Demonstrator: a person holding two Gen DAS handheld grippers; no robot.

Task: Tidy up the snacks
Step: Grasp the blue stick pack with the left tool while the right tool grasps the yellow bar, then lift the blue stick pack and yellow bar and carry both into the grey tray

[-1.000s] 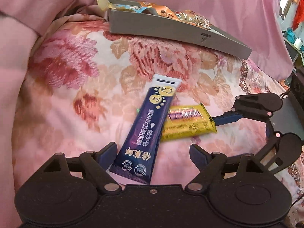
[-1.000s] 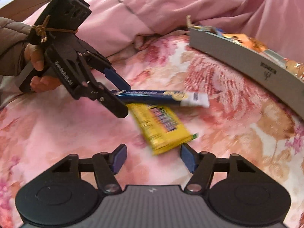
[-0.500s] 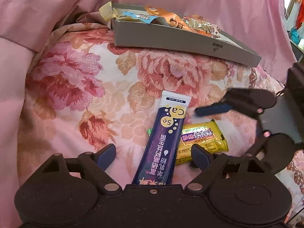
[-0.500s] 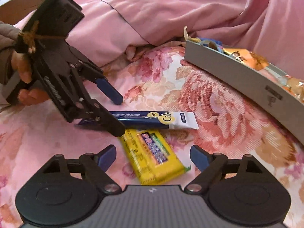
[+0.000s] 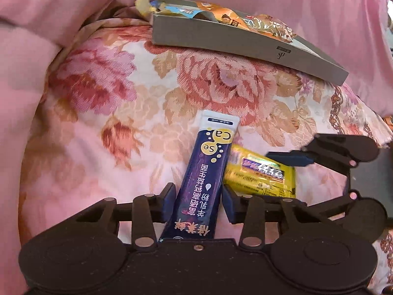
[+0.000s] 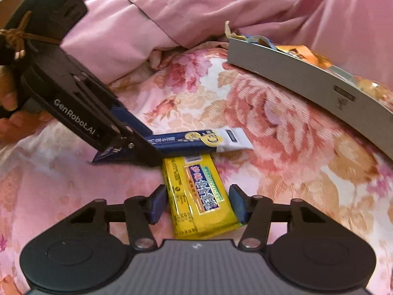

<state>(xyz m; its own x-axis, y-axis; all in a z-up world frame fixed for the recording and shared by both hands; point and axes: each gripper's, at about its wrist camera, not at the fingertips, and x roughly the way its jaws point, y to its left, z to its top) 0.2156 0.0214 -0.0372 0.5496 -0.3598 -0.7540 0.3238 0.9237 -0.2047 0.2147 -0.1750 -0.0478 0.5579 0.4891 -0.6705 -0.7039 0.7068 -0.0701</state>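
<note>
A long dark blue snack stick (image 5: 206, 172) with a white end lies on the floral bedspread. My left gripper (image 5: 199, 201) has closed its blue pads against both sides of the stick, also seen in the right wrist view (image 6: 196, 140). A yellow snack packet (image 6: 199, 194) lies beside the stick, its far end by the stick. My right gripper (image 6: 196, 204) straddles the packet with its pads close to both edges; contact is unclear. In the left wrist view the packet (image 5: 260, 177) sits under the right gripper's finger (image 5: 289, 159).
A shallow grey box (image 5: 245, 41) holding several snack packets rests at the back of the bedspread (image 5: 122, 113); it also shows in the right wrist view (image 6: 294, 78). A pink quilt (image 6: 196, 12) is bunched behind and to the left.
Both grippers moved down and forward over their snacks and narrowed. The left one closed on the blue stick; the right one came around the yellow packet.
</note>
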